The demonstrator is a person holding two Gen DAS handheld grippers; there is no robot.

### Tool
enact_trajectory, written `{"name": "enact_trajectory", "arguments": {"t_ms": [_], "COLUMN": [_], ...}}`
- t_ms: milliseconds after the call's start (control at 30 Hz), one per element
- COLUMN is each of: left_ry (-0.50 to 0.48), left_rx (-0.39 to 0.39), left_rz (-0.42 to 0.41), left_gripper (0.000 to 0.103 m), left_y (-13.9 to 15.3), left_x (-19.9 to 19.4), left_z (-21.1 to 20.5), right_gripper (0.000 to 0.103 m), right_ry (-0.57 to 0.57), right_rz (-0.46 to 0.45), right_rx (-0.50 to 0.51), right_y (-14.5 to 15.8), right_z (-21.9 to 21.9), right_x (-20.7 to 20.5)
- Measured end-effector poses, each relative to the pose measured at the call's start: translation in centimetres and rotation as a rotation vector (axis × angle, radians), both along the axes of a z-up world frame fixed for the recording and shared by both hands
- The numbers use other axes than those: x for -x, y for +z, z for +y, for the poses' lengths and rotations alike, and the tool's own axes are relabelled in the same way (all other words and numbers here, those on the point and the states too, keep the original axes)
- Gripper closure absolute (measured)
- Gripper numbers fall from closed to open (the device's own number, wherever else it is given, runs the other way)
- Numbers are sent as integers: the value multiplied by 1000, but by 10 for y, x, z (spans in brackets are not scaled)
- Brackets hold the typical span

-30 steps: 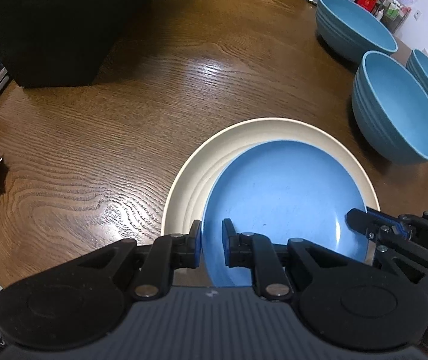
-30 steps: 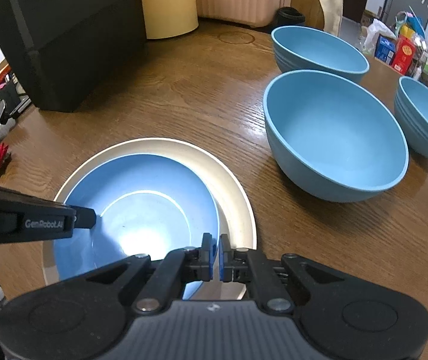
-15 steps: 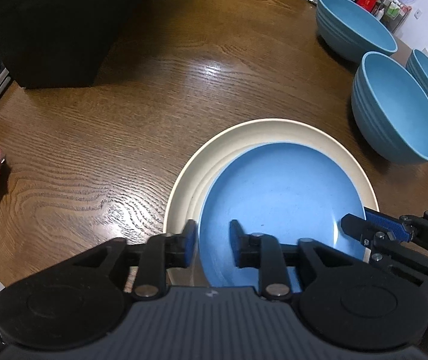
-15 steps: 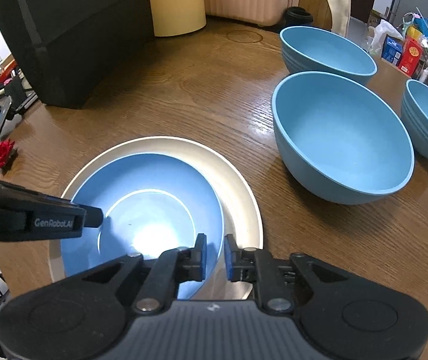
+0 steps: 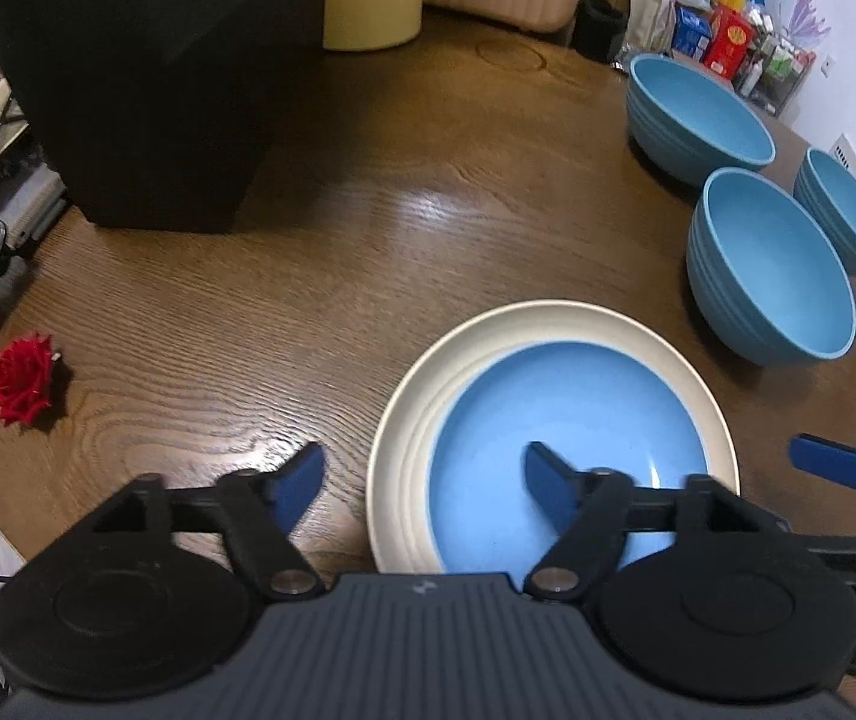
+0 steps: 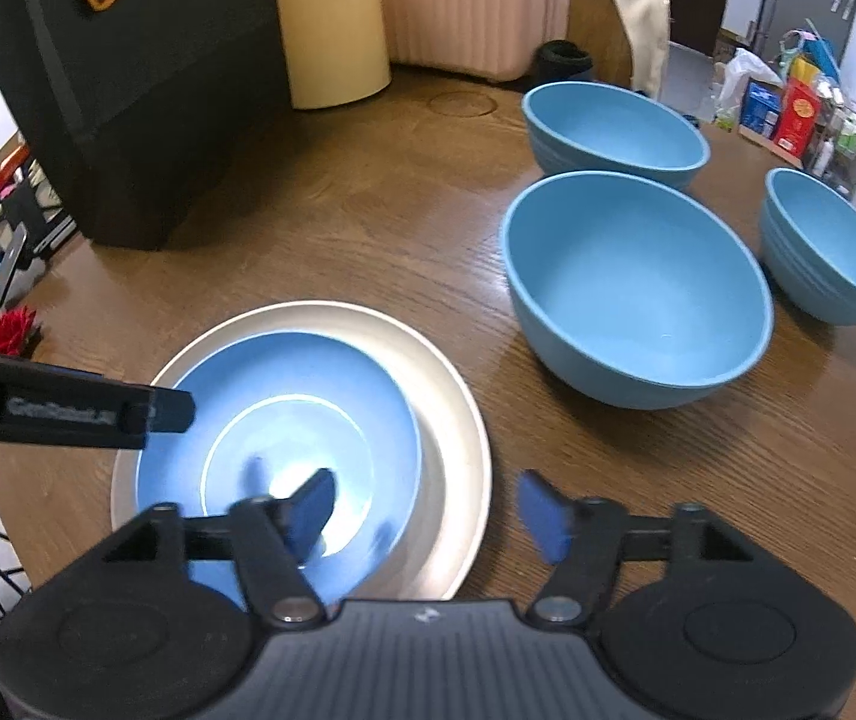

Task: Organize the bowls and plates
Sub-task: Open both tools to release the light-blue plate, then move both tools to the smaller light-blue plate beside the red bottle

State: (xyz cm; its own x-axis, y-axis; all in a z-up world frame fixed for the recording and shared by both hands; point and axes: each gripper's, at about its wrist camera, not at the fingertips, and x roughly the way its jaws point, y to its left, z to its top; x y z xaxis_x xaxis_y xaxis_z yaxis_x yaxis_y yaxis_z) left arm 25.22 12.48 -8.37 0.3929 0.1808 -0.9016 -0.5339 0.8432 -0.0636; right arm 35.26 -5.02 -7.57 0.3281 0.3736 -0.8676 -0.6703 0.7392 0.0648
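Blue plate: a round blue plate (image 5: 571, 420) was seen nested in a wider round cream plate (image 5: 410, 414), off-centre toward its near edge.
Cream plate: it was set on the brown wood-grain table (image 5: 320, 252).
Left gripper (image 5: 425, 477): the jaws were being opened wide above the plates' left rims, nothing pressed.
Right gripper (image 6: 425, 507): the jaws were being opened wide over the right rims, nothing pressed.
Bowls: three deep blue bowls (image 6: 637, 288) were grouped to the right, apart from the plates.
Edge: a red rose (image 5: 23, 378) was lying at the left.
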Motion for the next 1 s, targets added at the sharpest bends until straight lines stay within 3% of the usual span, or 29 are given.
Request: {"name": "enact_trajectory", "arguments": {"t_ms": [100,133,167,433,733,1000], "left_ry": [3,4,8,22,-91,-177], "left_rx": [1,6,12,60,56,32], "left_rz": [-20,-26,-33,-83,-162,-177], "left_gripper": [12,5,0,0,0,0], "left_y": [6,8,10,26,53,69], "left_x": [7,9,12,21,17,-1], "left_z": [1,1,2,-3,-29,-52], "right_gripper": [11,8,0,0,0,0], "right_ry": [-25,-34,-41,-78,-225,-328], "right_rz": [6,5,1,-53,-146,-185], "right_rx": [-11,-9,-9,-14,-36,-6], "right_y": [6,7,9,28,53,62], "right_z": [-8,-11,-13,-28,-59,-81], "right_x": [0,0,0,13,24,26]}}
